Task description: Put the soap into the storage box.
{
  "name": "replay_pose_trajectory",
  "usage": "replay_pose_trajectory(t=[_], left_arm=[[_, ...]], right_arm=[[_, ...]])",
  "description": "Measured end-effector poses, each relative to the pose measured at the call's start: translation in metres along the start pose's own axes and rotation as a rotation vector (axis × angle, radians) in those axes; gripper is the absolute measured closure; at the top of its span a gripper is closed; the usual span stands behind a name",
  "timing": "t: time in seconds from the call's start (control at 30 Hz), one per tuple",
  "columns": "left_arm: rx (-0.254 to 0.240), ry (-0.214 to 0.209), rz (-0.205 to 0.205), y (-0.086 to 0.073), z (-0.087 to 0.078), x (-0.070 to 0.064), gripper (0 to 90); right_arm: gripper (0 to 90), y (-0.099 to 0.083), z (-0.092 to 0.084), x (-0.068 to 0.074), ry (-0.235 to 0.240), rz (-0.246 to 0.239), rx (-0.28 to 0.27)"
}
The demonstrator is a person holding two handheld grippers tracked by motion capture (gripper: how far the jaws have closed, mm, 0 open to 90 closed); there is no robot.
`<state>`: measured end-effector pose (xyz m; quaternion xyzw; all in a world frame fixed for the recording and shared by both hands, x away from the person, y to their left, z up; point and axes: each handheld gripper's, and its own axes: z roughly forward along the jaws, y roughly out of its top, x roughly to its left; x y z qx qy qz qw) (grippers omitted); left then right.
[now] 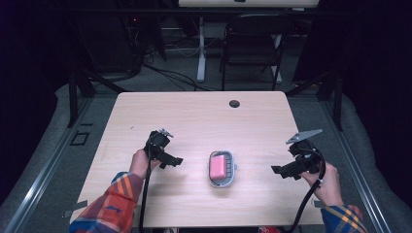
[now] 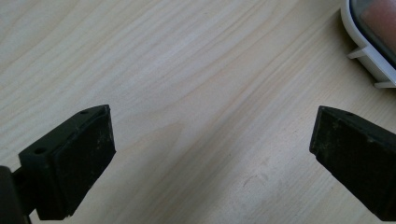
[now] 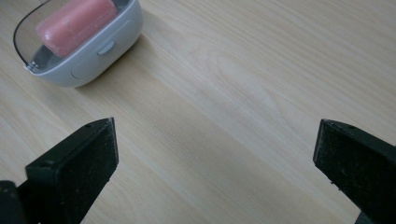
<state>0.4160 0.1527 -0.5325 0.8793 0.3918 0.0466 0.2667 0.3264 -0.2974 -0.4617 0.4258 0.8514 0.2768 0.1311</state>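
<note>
Right now I have both grippers spread wide and empty, the left gripper point(image 1: 177, 160) and right gripper point(image 1: 276, 170) flanking the soap dish point(image 1: 222, 168) holding pink soap point(image 1: 217, 167) mid-table point(image 1: 194, 116).

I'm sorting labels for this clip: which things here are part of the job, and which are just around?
In the job:
- pink soap bar
- grey soap dish holding it
- left gripper, open
- right gripper, open

Just around:
- wooden table
- black chair beyond it
- floor cables
</note>
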Motion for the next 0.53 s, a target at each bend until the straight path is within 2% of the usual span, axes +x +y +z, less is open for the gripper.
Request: replay_pose_trajectory(t=[0.17,0.2,0.27,0.33,0.37,0.53], left_arm=[[-0.004,-0.003,-0.005,-0.001,-0.001,0.001,0.0],[-0.007,-0.003,-0.004,-0.001,-0.002,0.001,0.0],[-0.01,-0.003,-0.001,-0.001,-0.002,0.001,0.0],[-0.015,-0.005,-0.003,-0.001,-0.003,0.001,0.0],[-0.015,-0.005,0.002,-0.001,-0.003,0.001,0.0],[-0.022,-0.009,0.007,-0.001,-0.004,0.001,0.0]], right_arm=[[0.0,-0.021,0.014,-0.005,0.021,0.018,0.031],[0.0,-0.027,0.021,-0.007,0.03,0.038,0.067],[0.0,-0.032,0.026,-0.007,0.036,0.036,0.104],[0.0,-0.035,0.032,-0.008,0.038,0.044,0.144],[0.0,-0.036,0.033,-0.008,0.052,0.045,0.153],[0.0,-0.036,0.041,-0.007,0.063,0.042,0.177]])
